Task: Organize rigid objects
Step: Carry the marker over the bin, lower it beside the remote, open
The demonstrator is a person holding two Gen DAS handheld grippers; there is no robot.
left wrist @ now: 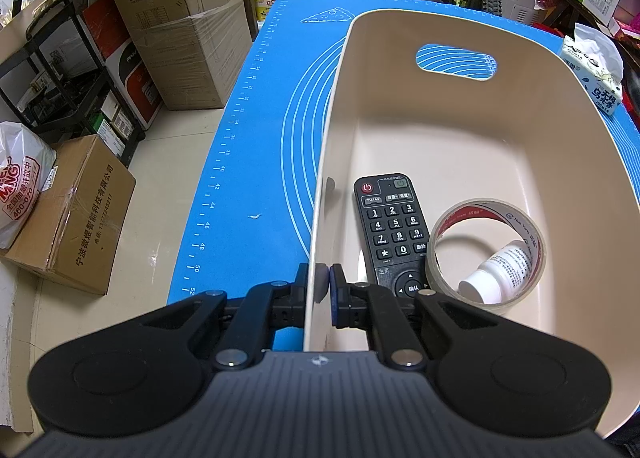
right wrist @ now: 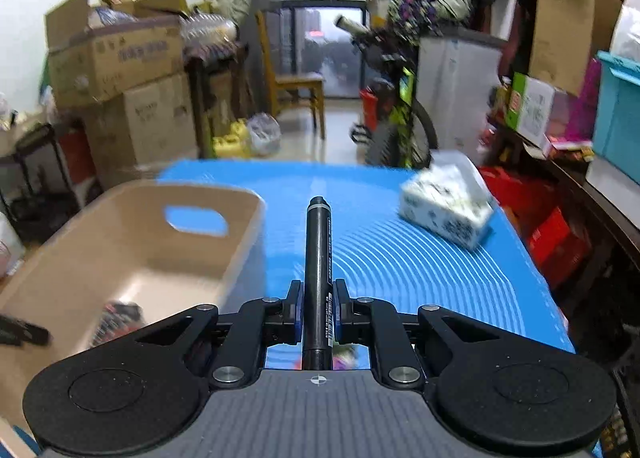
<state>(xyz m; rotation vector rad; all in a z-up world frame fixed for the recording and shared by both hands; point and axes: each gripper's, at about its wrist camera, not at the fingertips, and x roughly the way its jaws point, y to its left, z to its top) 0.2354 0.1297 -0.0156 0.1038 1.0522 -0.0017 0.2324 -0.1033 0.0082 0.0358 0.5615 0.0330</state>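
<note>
The near left wall of a cream plastic bin (left wrist: 460, 130) is being pinched by the left gripper (left wrist: 323, 283) at the lower centre of the left wrist view, with one pad outside the wall and one inside. The bin is being rested on a blue silicone mat (left wrist: 248, 146). Inside it, low in the frame, a black remote control (left wrist: 390, 230) is being kept flat on the floor, just beside a roll of clear tape (left wrist: 486, 254) through which a small white bottle (left wrist: 498, 272) is being seen.

In the right wrist view, a black marker pen (right wrist: 318, 258) is being clamped between the closed jaws of the right gripper (right wrist: 318, 308), its capped end pointed up the centre of the frame, above the mat. The bin is being shown at the left of that frame, and a packet of tissues (right wrist: 446, 206) at the upper right of the mat.
</note>
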